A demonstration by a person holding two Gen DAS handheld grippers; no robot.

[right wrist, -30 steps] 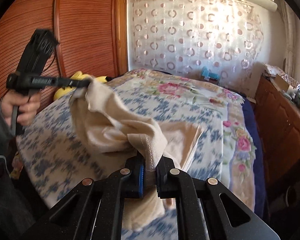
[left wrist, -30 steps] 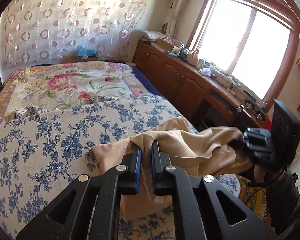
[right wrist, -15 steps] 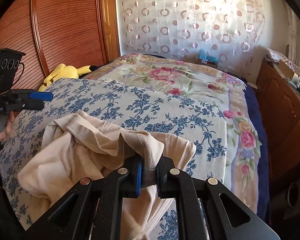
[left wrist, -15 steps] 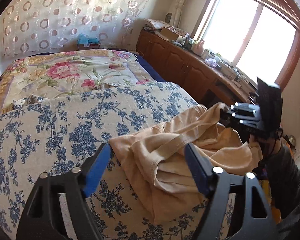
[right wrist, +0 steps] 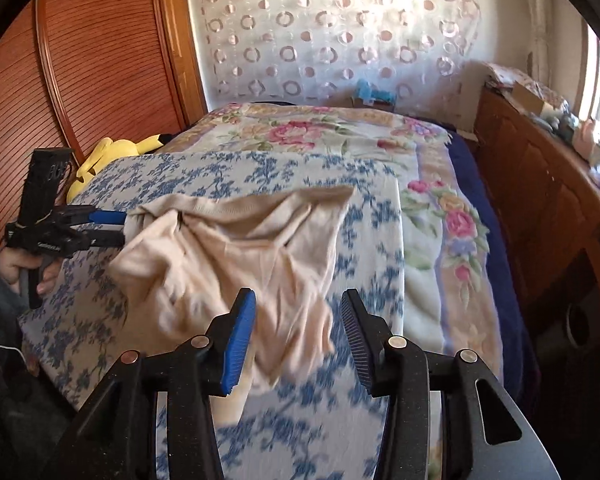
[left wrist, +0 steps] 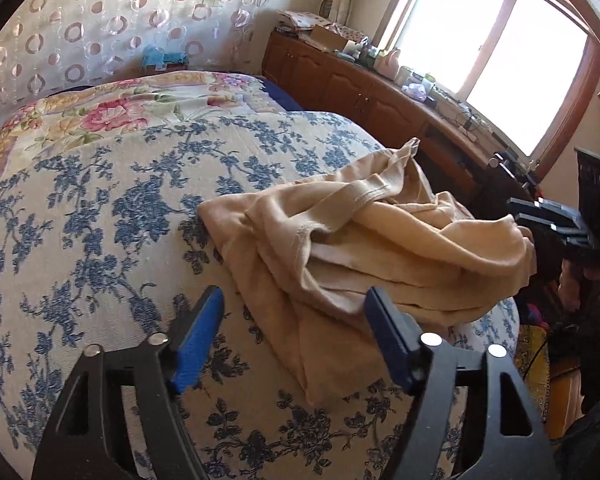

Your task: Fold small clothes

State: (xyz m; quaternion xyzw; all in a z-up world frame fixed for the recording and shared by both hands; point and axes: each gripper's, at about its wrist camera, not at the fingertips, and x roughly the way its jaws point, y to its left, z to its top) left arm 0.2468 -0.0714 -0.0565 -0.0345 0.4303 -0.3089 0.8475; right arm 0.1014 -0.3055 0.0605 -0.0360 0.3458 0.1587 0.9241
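Garment (left wrist: 364,248) lies bunched on blue-flowered bedspread (left wrist: 100,220), near its edge. Left gripper (left wrist: 296,336) jaws spread, closing slightly, cloth loose between; right gripper (right wrist: 300,336) jaws spread, just opening, pinching nothing. Risk: regrasping several layers, locking in creases.

You stand at a bed (left wrist: 100,208) under a blue-flowered cover, with a pink-flowered quilt (right wrist: 320,132) further back. A sheer curtain (right wrist: 332,28) with ring patterns hangs over the far wall. To your left are ribbed wooden doors (right wrist: 100,60), with a yellow plush toy (right wrist: 112,152) below them. To your right, a low wooden cabinet (left wrist: 360,88), cluttered on top, sits under a bright window (left wrist: 500,48) pouring daylight in.
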